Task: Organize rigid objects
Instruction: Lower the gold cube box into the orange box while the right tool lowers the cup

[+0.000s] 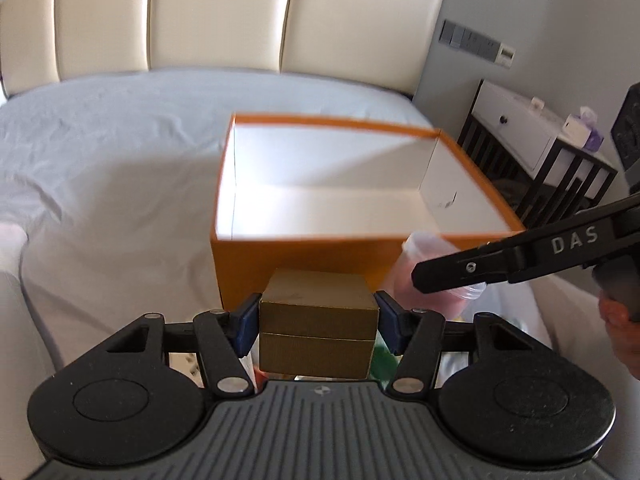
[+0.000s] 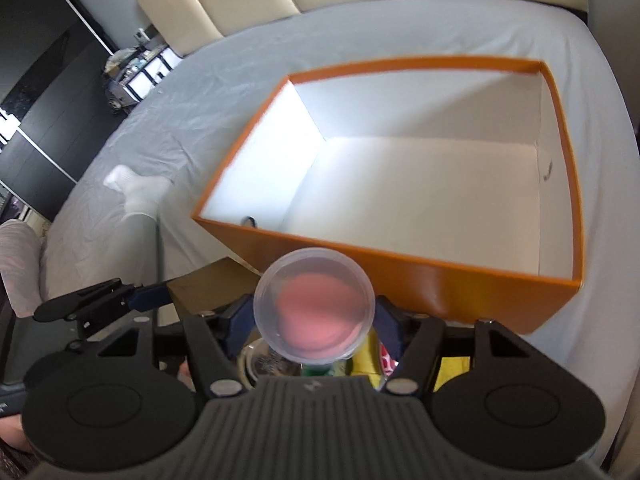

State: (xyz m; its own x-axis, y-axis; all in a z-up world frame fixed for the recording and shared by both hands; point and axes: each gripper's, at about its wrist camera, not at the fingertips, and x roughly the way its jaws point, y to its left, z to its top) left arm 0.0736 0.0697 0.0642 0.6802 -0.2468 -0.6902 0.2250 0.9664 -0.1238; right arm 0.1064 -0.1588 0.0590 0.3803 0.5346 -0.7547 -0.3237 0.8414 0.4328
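At the top of your left view stands a cream padded leather headboard [image 1: 224, 16] above the pale grey bedsheet [image 1: 100, 152]; at right, a white-drawered dark-framed nightstand [image 1: 524, 136] and grey wall switches [image 1: 472, 42].

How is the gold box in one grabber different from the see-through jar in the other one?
The gold box is square-cornered and solid-coloured; the clear jar is round, with something pink showing through. The left gripper holds the box; the right gripper holds the jar. Both are clamped between blue pads, just short of the open orange box.

"DAS" stands in pale letters on the right tongs [image 1: 452, 276].
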